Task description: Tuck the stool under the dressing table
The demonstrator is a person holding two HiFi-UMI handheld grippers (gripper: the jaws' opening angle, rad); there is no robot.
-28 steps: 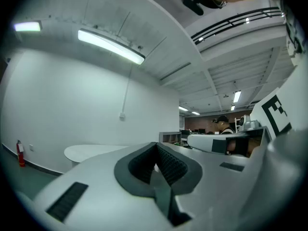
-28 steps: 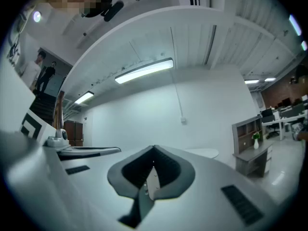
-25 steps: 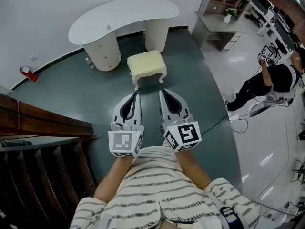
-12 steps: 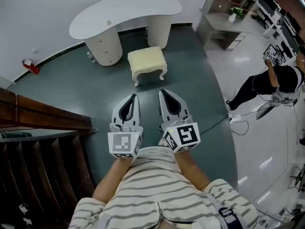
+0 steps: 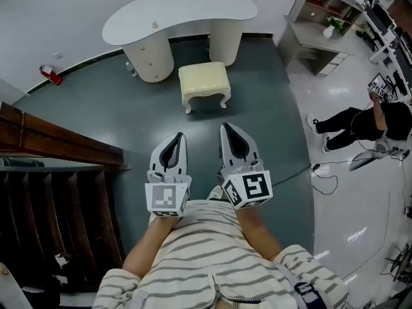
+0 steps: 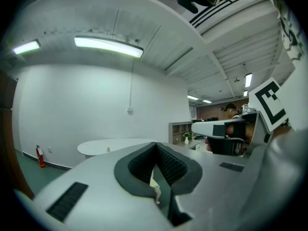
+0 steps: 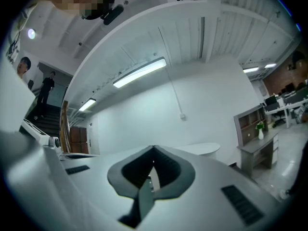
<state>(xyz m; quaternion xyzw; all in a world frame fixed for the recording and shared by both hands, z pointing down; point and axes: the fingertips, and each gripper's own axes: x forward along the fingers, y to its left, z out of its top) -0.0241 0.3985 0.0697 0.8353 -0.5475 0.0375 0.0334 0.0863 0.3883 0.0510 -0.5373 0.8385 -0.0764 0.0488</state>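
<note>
Head view. The cream stool (image 5: 204,82) stands on the green floor (image 5: 96,121) at 12 o'clock, just in front of the white counter (image 5: 180,15) and not yet under it. The left tongs (image 5: 179,137) and right tongs (image 5: 225,129), both closed on nothing, are held side by side, roughly level, pointing at the stool and well short of it. Risk: an off-centre push could skew the stool into a pedestal (image 5: 154,60).

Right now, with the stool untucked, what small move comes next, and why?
Probably step both grippers forward toward the stool. It stands in front of the dressing table, not under it, and the left gripper and right gripper, both shut and empty, hang short of it.
</note>
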